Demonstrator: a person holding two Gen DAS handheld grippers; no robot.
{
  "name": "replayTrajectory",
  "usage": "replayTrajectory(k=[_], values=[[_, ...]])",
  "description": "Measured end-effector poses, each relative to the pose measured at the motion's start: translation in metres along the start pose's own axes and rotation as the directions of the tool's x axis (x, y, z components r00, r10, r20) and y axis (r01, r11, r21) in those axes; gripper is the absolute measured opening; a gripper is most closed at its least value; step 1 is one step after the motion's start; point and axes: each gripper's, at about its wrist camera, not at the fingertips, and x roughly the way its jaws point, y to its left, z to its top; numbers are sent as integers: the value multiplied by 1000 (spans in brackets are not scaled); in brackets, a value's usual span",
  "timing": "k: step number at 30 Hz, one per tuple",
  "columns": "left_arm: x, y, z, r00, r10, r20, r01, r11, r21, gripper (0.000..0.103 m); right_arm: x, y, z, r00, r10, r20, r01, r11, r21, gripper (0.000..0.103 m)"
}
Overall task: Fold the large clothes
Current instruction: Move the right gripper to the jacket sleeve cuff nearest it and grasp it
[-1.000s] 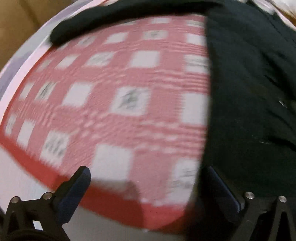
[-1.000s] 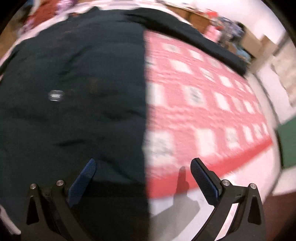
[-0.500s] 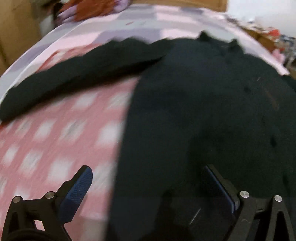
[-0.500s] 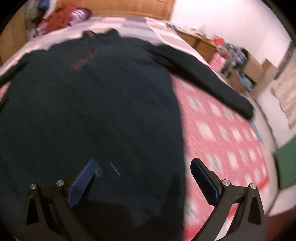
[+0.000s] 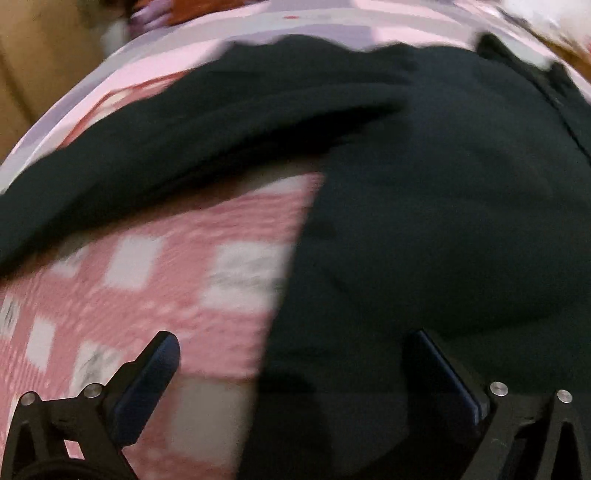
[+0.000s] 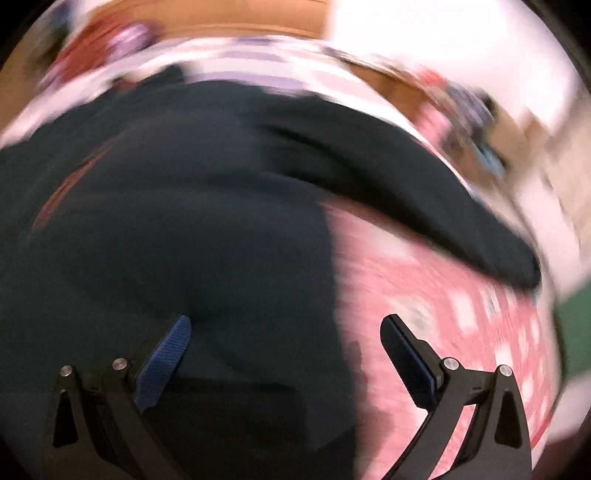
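Observation:
A large black long-sleeved garment [image 5: 443, 221] lies spread flat on a bed. Its left sleeve [image 5: 166, 147] stretches out to the left. In the right wrist view the garment's body [image 6: 166, 240] fills the left and its right sleeve [image 6: 406, 184] runs out to the right. My left gripper [image 5: 291, 350] is open and empty above the garment's left side edge. My right gripper [image 6: 286, 332] is open and empty above the garment's right side edge. Both views are blurred.
The bed has a red and white checked cover [image 5: 166, 277], also in the right wrist view [image 6: 443, 314], with pink and lilac bedding [image 5: 295, 33] beyond the collar. A wooden headboard [image 6: 221, 18] and cluttered furniture [image 6: 461, 107] stand behind. Wooden furniture [image 5: 40, 55] is at left.
Both grippers have moved forward along the garment from its hem toward the sleeves and collar, staying open. The garment has not moved.

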Motion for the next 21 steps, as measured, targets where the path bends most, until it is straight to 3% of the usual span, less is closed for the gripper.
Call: replayTrajectory(k=[3,6,9,12,14,16,18,21], values=[[-8,-5,4,998,52,34,-52,999,0,102,-2,-36,-6,991,-134,-5,134,991,25,103],[-29,-45,15,991,-52,123,49,998,27,102,-13,-30,1,986,-155,55,154,988,16,103],[-35,-107,30,977,-170,128,157,981,110,102,-22,9,19,990,-42,132,47,998,-42,103],[-28,-155,42,967,-235,99,218,963,160,102,-21,79,40,981,130,146,-99,974,-204,103],[-22,-177,46,970,-230,74,214,960,180,102,-13,107,45,977,170,126,-130,951,-280,103],[-15,-190,42,976,-212,44,200,961,191,103,0,117,48,982,149,114,-105,939,-329,103],[-4,-184,38,974,-224,38,213,960,181,103,13,89,51,987,110,116,-76,962,-262,103],[-4,-178,37,970,-239,51,229,961,156,103,35,22,50,997,41,72,-38,998,-49,103]])
